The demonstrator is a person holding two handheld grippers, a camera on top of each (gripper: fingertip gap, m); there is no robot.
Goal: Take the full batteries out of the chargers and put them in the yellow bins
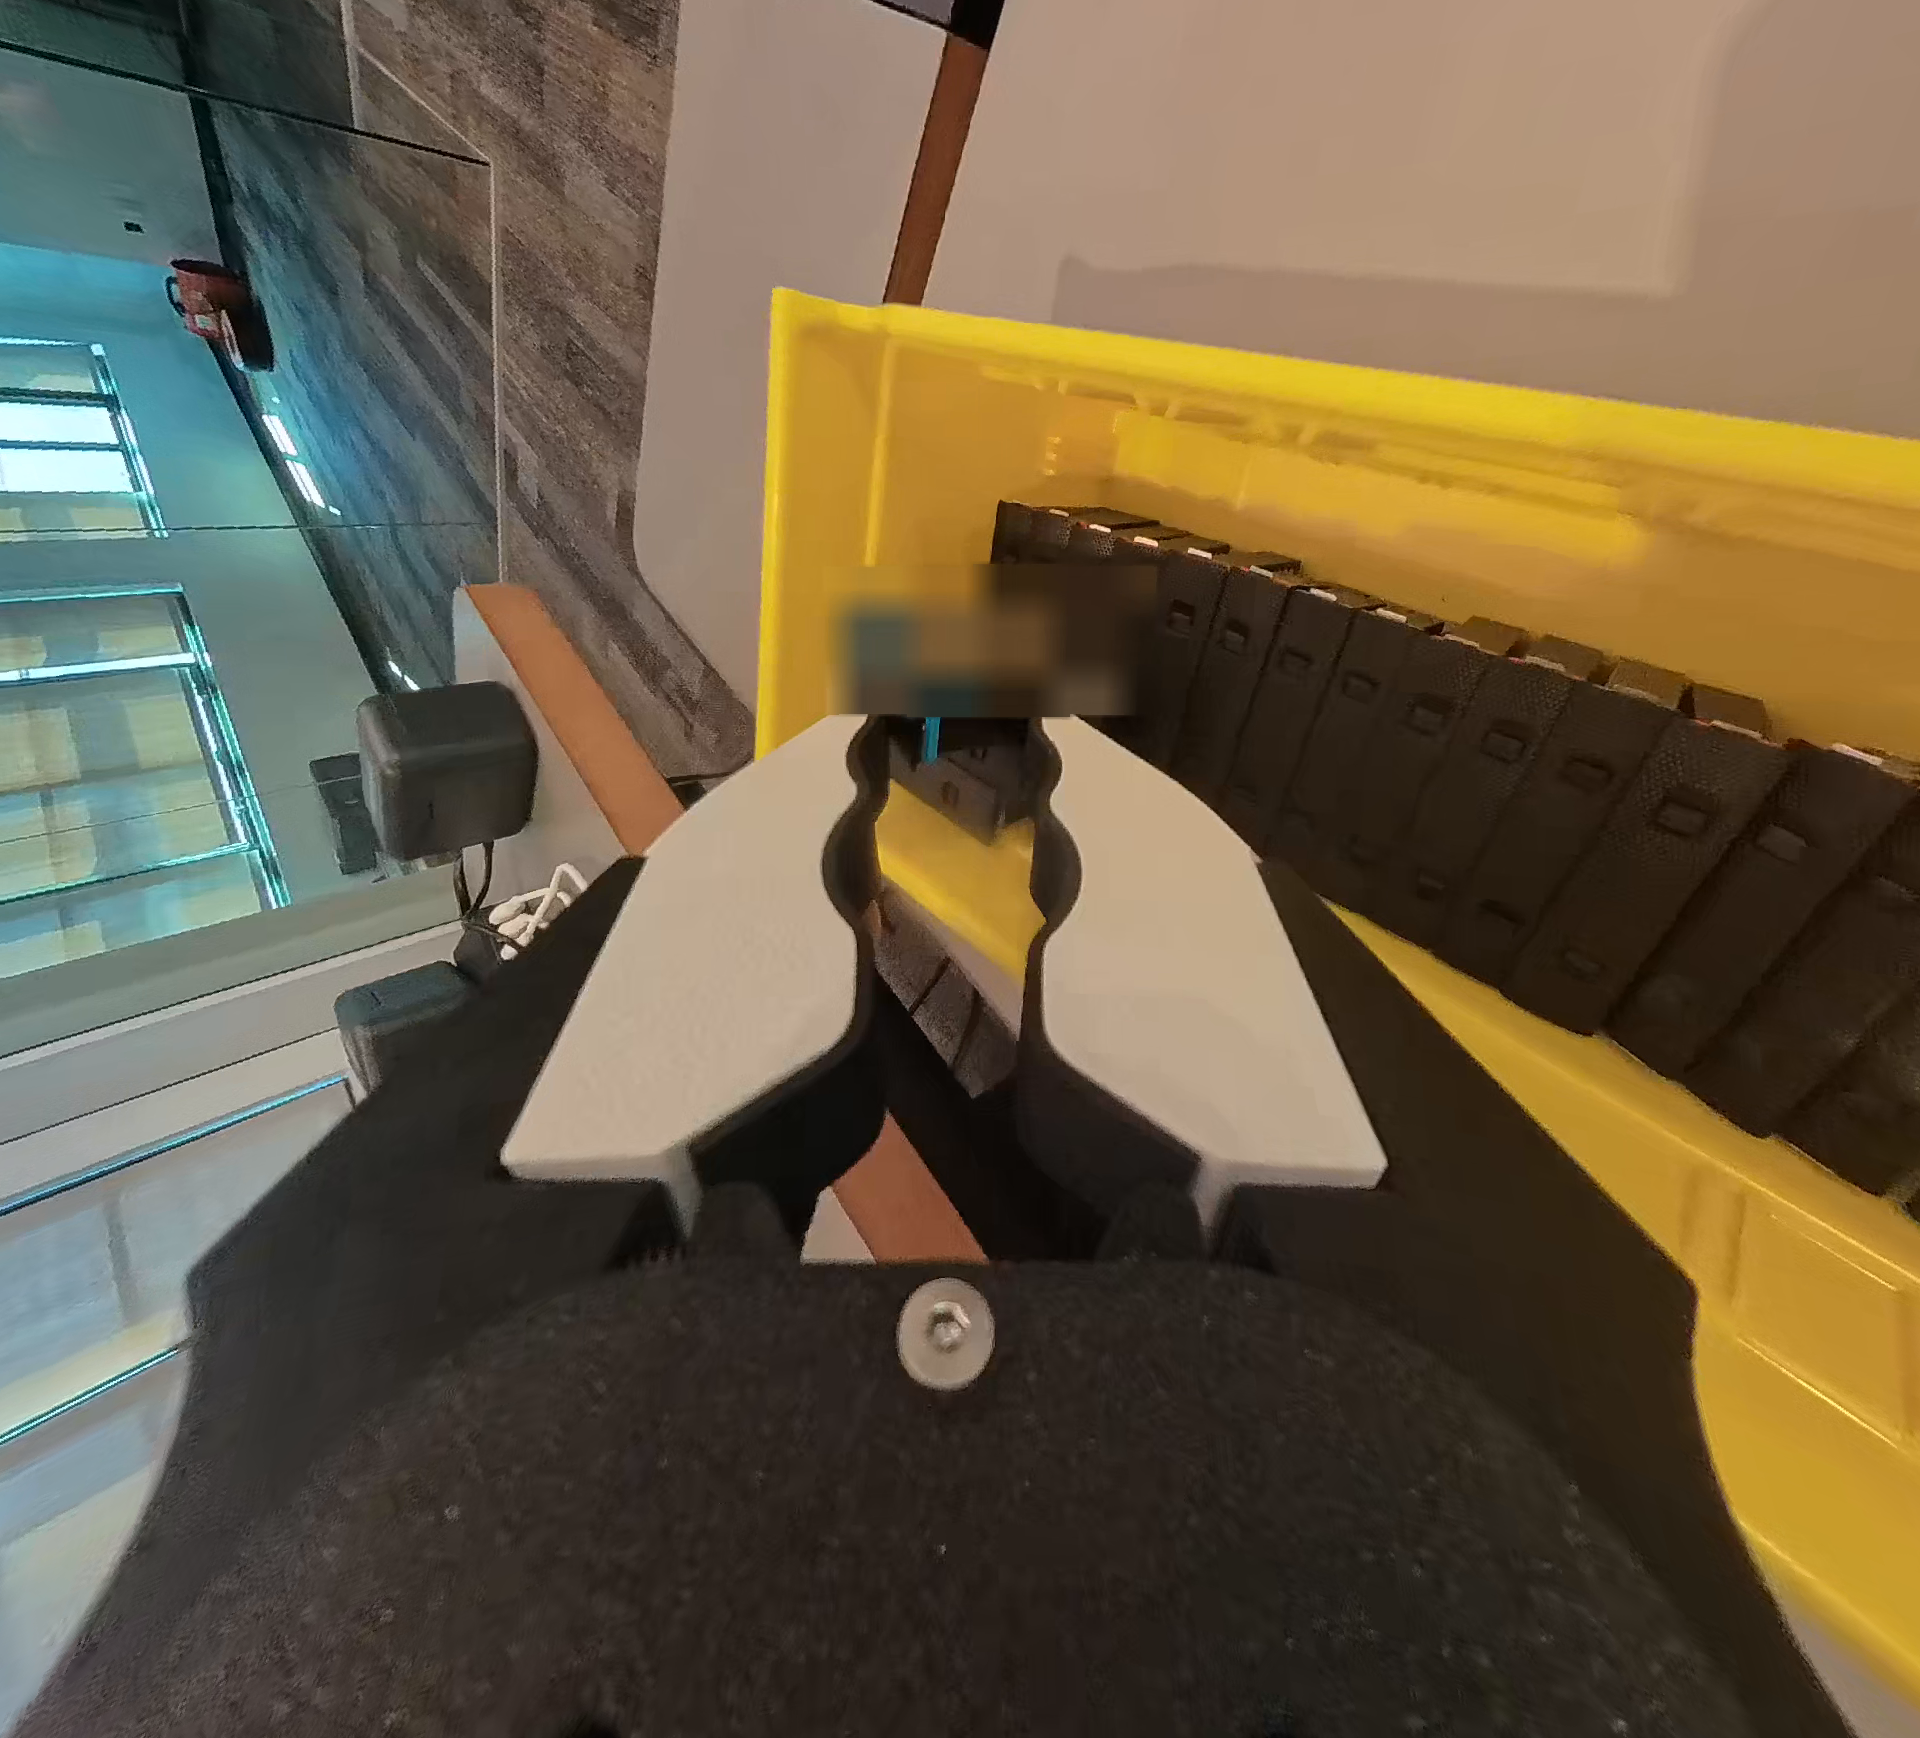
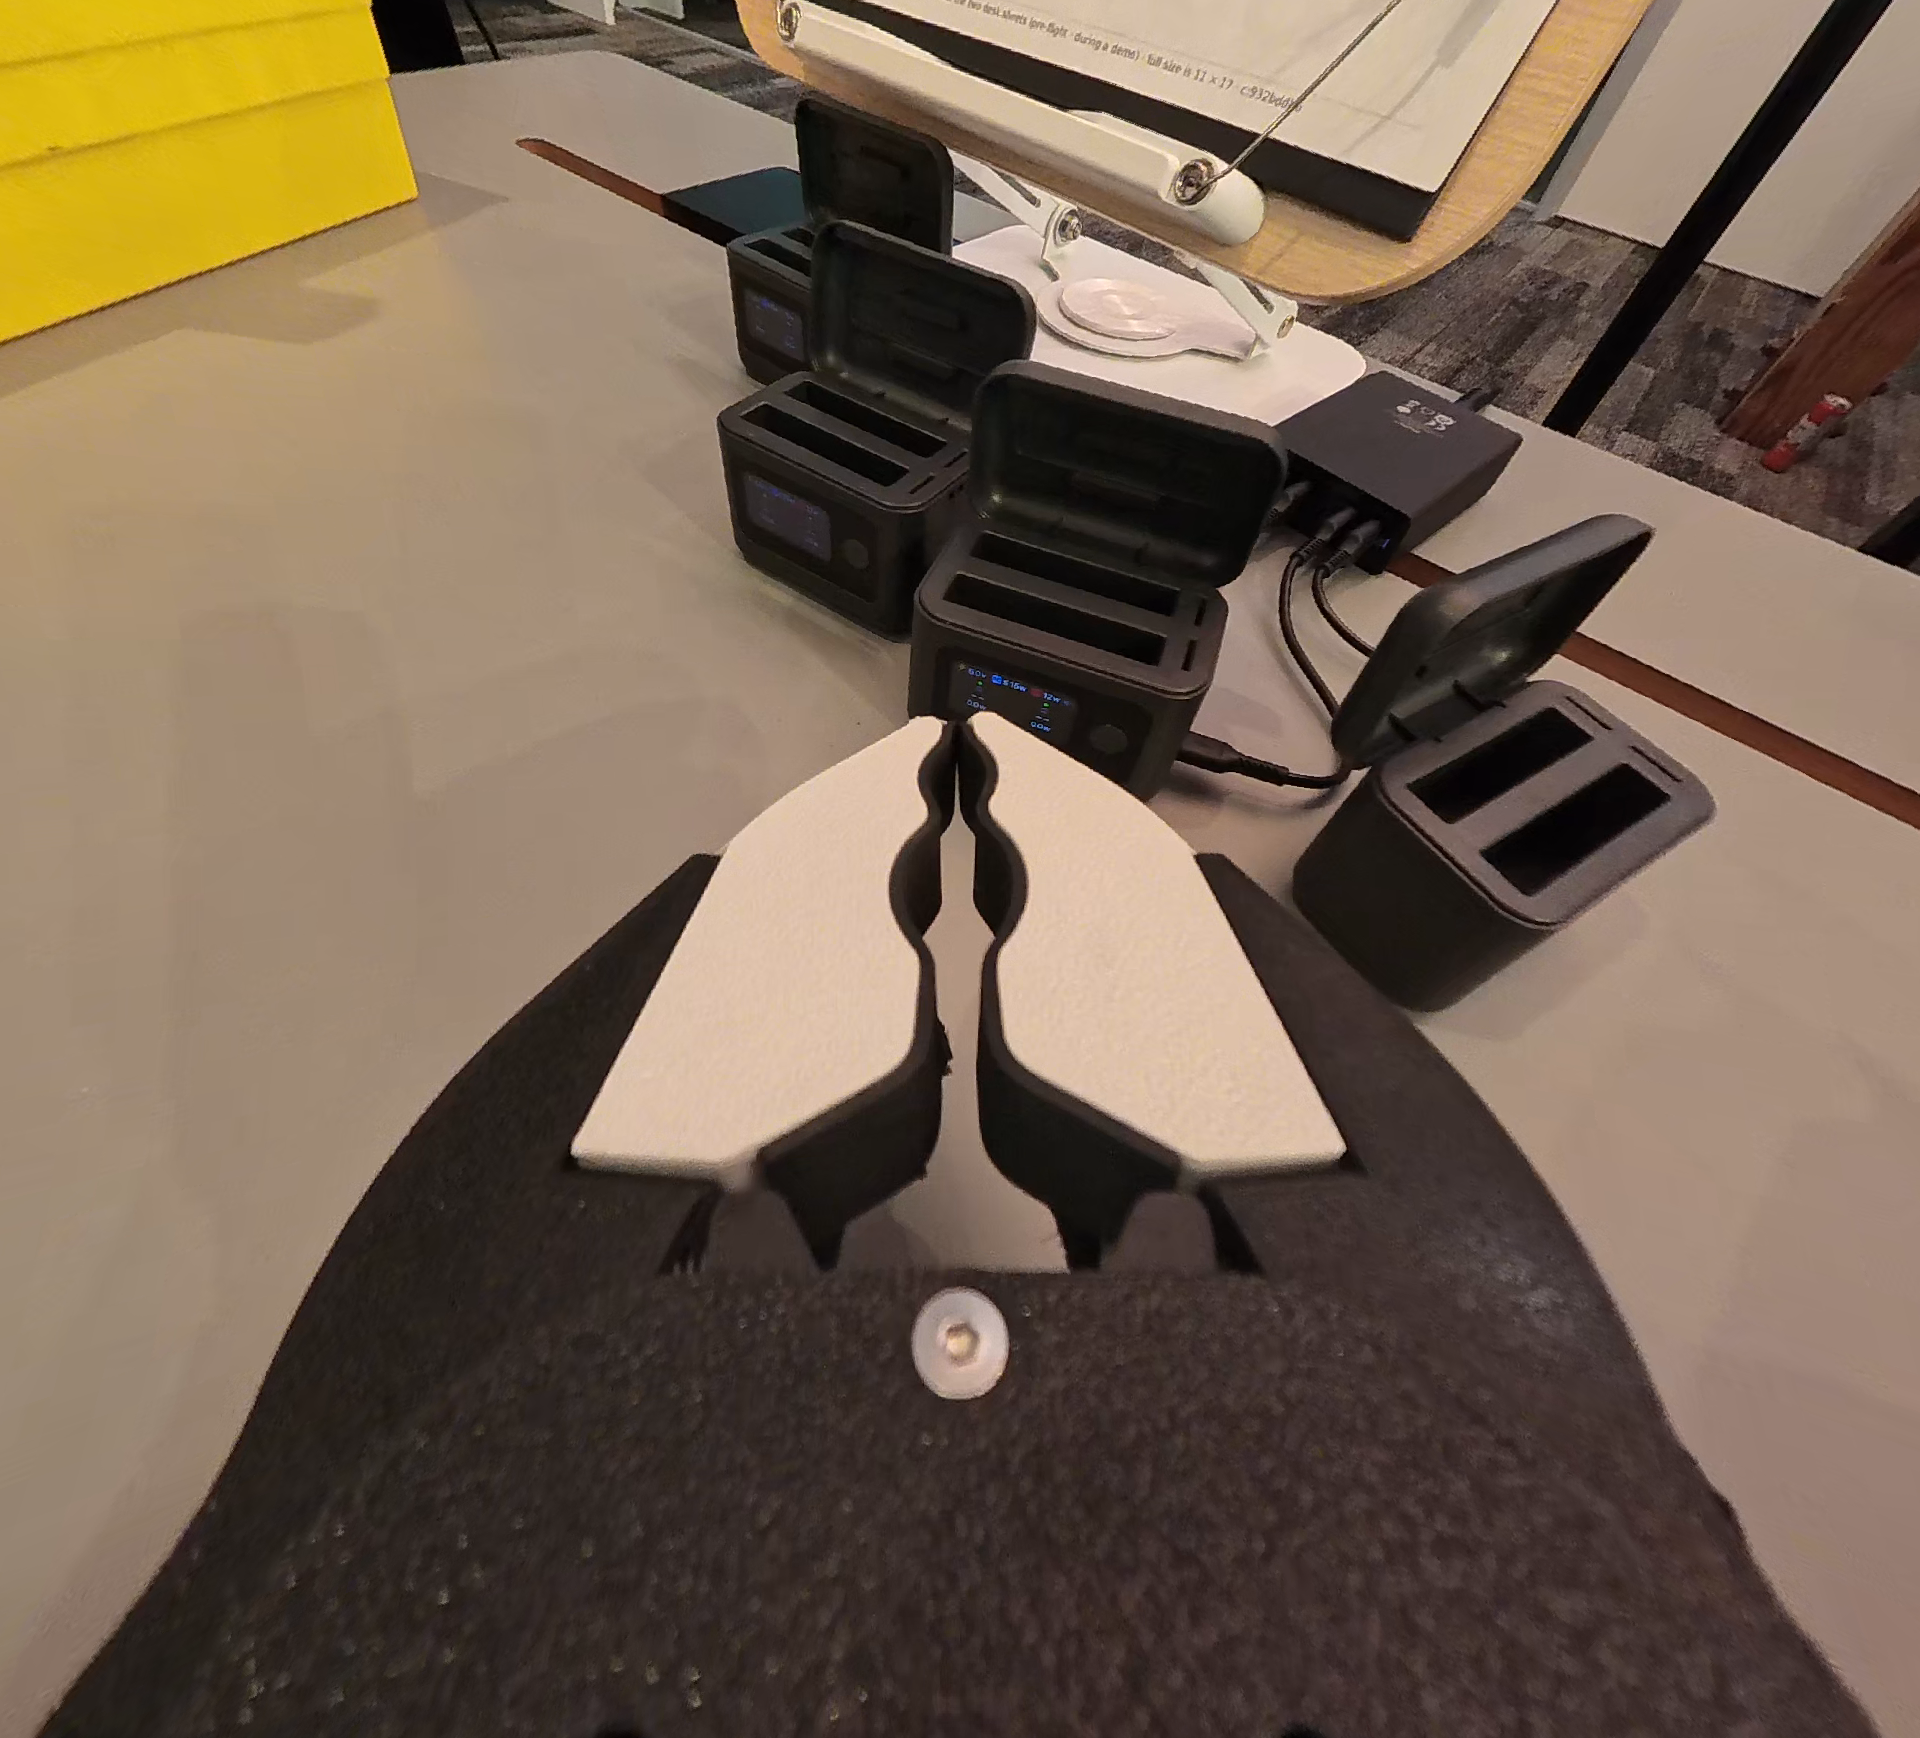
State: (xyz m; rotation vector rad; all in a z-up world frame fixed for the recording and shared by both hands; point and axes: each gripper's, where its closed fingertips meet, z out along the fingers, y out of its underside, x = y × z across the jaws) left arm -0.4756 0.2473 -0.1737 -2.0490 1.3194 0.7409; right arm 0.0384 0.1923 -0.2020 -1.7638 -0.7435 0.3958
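Closed gripper [image 2: 956, 738] before chargers [image 2: 1060, 639]

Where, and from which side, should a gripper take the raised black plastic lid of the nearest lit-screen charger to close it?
Take the black plastic lid at its free upper edge, coming from above. It stands open, hinged at the rear of the black lit-screen charger, so that thin rim is exposed and fingers can pinch across its thickness.

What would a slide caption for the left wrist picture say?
Left gripper holding a black battery over the yellow bin, beside a row of batteries.
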